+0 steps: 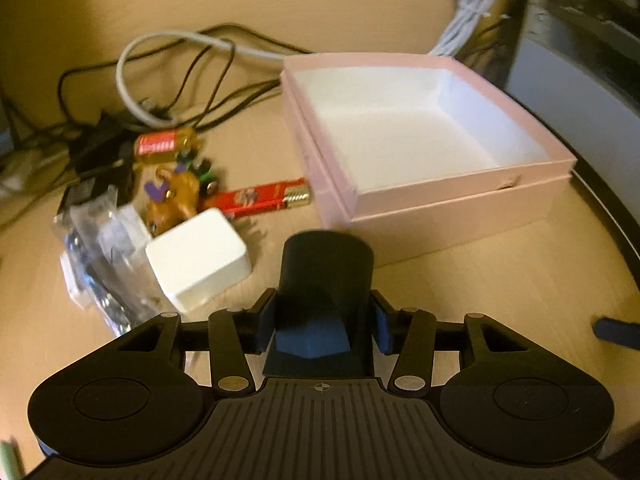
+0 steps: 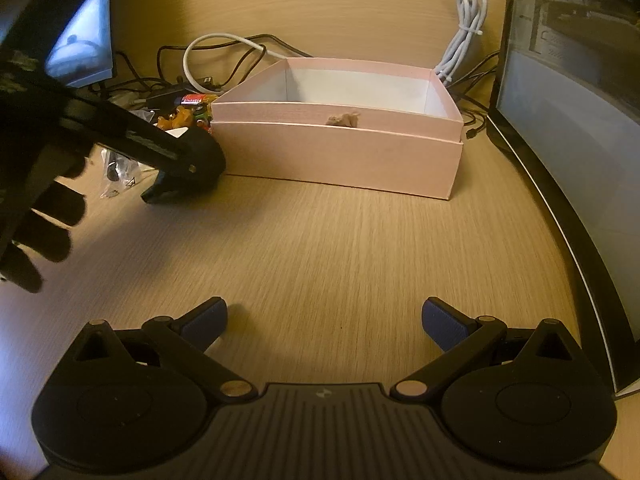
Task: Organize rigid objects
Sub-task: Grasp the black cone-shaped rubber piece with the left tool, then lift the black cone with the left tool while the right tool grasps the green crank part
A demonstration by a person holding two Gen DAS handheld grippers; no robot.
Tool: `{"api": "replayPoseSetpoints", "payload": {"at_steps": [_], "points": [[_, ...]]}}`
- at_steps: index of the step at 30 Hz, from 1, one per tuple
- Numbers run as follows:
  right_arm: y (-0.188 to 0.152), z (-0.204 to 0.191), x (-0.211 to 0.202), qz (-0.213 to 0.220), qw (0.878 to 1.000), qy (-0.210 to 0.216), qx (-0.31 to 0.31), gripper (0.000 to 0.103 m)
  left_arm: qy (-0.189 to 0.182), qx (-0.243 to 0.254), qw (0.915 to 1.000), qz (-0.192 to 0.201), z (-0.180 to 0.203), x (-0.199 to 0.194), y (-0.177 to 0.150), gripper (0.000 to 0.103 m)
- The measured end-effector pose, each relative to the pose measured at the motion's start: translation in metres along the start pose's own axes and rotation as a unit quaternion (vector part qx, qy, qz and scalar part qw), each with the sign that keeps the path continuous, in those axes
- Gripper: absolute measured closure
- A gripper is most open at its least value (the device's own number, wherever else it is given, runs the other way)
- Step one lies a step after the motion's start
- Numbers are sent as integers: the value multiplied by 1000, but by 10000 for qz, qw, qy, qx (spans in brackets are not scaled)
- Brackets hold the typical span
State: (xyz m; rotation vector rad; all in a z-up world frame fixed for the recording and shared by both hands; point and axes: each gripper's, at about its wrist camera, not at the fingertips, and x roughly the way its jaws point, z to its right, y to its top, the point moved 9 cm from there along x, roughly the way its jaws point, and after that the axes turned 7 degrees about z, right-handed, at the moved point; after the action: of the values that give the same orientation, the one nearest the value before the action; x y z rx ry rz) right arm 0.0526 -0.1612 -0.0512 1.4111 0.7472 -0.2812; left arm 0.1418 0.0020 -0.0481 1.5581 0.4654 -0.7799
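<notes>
at the lower centre of the left wrist frame, the left tongs [image 1: 322, 320] are clamped on a dark rounded object [image 1: 326, 276], just in front of the open pink box [image 1: 460, 200] that fills the right half. left of the box lie a white cube [image 1: 198, 258], a red lighter [image 1: 260, 198], a brown toy figure [image 1: 172, 196] and a clear plastic bag [image 1: 100, 264]. in the right wrist frame the right tongs [image 2: 324, 324] gape wide at the bottom, holding nothing over the tabletop [image 2: 340, 248].
</notes>
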Motion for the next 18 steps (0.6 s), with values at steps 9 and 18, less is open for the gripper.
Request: {"api": "replayPoseSetpoints", "payload": {"at_steps": [9, 18], "points": [[1, 0, 0, -14, 10000, 58, -32, 0, -87, 96, 9998, 151, 1, -9, -7, 52], [7, -11, 4, -231, 9995, 192, -91, 2, 306, -1160, 9896, 788, -73, -140, -36, 53]]}}
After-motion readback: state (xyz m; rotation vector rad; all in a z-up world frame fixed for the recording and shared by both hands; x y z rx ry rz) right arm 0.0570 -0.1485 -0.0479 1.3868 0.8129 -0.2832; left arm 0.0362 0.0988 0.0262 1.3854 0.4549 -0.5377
